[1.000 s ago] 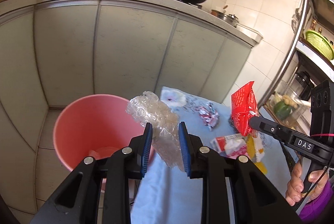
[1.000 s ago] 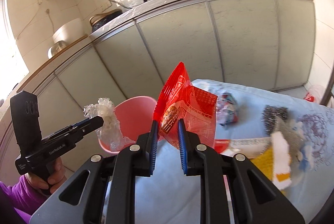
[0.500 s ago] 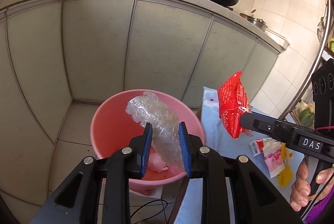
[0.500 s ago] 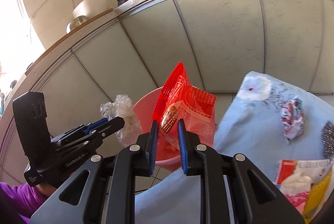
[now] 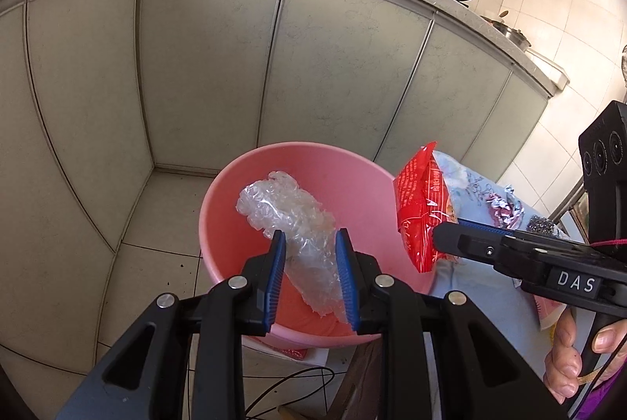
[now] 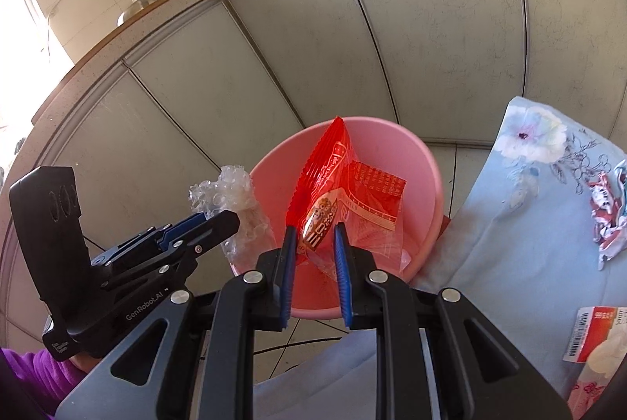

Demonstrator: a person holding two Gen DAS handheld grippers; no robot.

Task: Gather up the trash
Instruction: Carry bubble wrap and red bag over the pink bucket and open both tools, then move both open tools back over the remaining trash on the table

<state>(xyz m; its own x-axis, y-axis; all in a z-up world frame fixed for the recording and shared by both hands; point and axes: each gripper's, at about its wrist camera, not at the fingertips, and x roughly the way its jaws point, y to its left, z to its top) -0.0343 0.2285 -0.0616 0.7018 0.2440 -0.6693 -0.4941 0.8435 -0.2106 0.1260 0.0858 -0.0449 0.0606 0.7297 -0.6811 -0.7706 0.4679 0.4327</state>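
A pink bucket (image 5: 298, 161) stands on the floor directly below both grippers. The left gripper (image 5: 309, 243) is clamped on a crumpled clear plastic wrap (image 5: 290, 212) above the bucket's mouth. Beside it, the right gripper (image 6: 313, 236) pinches a red snack bag (image 6: 337, 185) over the bucket.

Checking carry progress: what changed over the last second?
Both tongs swung from over the table to the pink bin. Left tongs now hold the clear wrap over its mouth; right tongs hold the red packet there too. Both grips unchanged, nothing dropped. Other trash stays on the cloth.
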